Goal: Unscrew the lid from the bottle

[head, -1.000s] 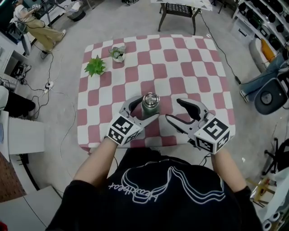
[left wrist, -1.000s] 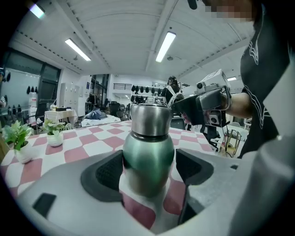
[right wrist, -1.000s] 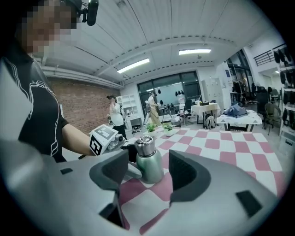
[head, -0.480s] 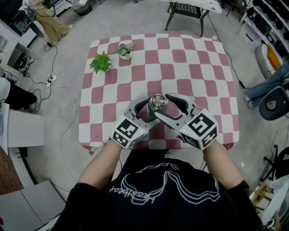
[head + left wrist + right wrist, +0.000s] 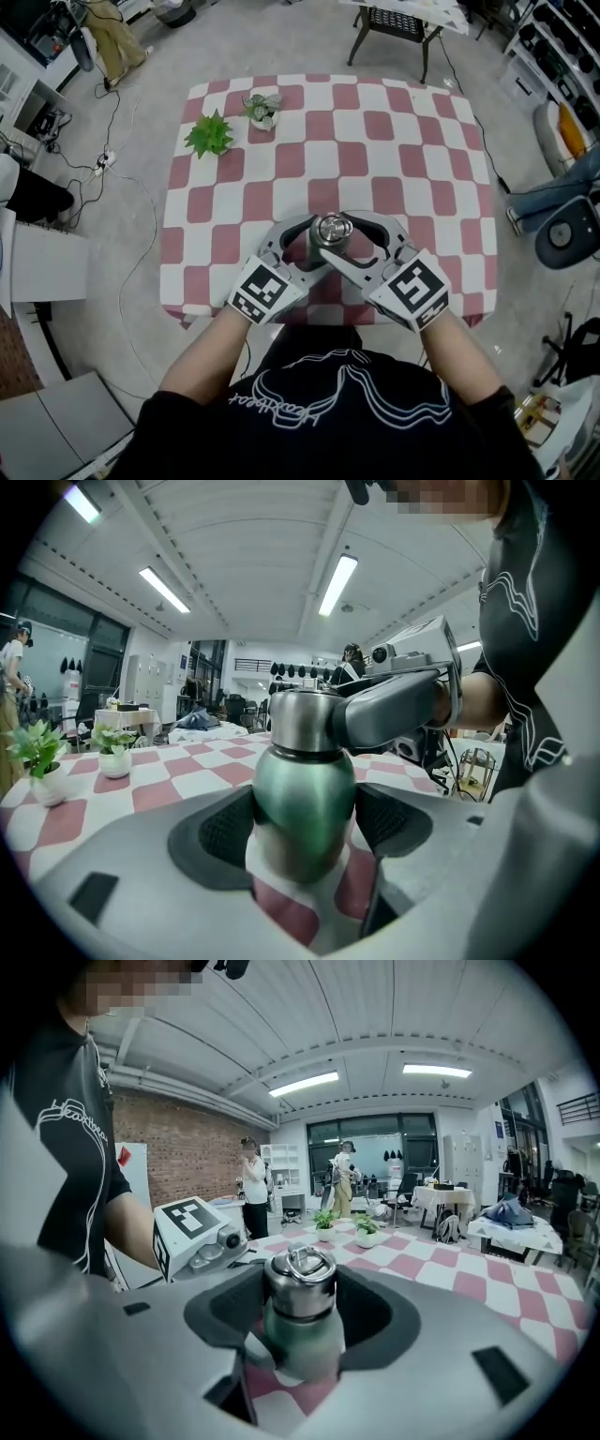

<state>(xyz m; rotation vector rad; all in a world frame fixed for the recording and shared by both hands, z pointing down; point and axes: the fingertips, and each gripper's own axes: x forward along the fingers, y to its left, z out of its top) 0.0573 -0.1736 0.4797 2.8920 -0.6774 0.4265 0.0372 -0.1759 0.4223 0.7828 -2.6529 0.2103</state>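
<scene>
The left gripper (image 5: 307, 829) is clamping its jaws on the green body of the bottle (image 5: 305, 789), which is standing between their pads on the table (image 5: 394, 169). The right gripper (image 5: 300, 1314) is closing its jaws round the steel lid (image 5: 300, 1283), seemingly pressing both sides. The likely risk is that the smooth, rounded body slips in the left jaws, so the whole bottle turns or tips. Its long axis is running vertically, crossing both jaw pairs squarely, with the lid pointing up.
</scene>
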